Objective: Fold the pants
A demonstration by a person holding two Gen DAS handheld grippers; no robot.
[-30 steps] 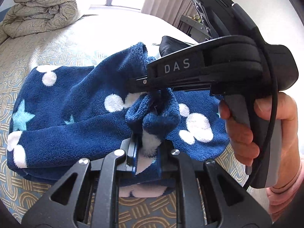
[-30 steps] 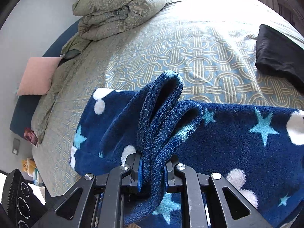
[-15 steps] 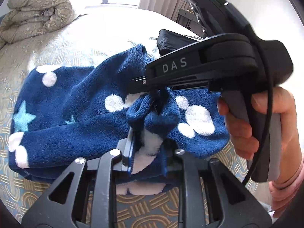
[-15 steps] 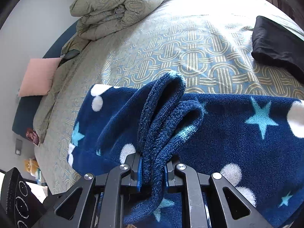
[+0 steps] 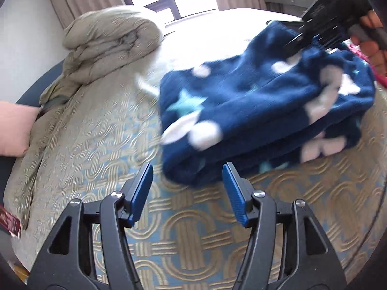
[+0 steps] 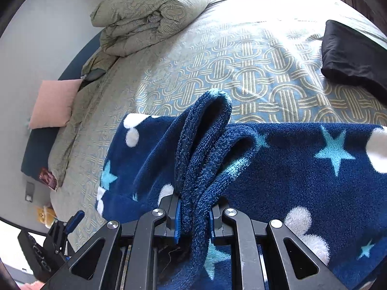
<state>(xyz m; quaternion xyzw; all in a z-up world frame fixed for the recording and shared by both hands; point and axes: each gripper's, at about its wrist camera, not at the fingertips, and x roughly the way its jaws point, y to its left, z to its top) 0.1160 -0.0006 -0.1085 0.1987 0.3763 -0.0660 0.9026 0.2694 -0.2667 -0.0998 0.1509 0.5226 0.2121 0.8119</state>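
Note:
The navy fleece pants (image 5: 261, 111) with white dots and light blue stars lie folded in a thick stack on the patterned bed cover (image 5: 101, 149). My left gripper (image 5: 187, 188) is open and empty, just in front of the stack's near left corner. My right gripper (image 6: 193, 215) is shut on a bunched fold of the pants (image 6: 205, 149) and holds it raised above the stack. In the left wrist view the right gripper (image 5: 314, 31) shows at the stack's far right edge, held by a hand.
A rolled beige duvet (image 5: 108, 46) lies at the head of the bed, also in the right wrist view (image 6: 150, 12). A pink pillow (image 6: 53, 102) sits at the bed's left side. A black folded garment (image 6: 353, 55) lies at the far right.
My left gripper has let go of the pants, opened and pulled back to the left. The right gripper stays shut on its fold.

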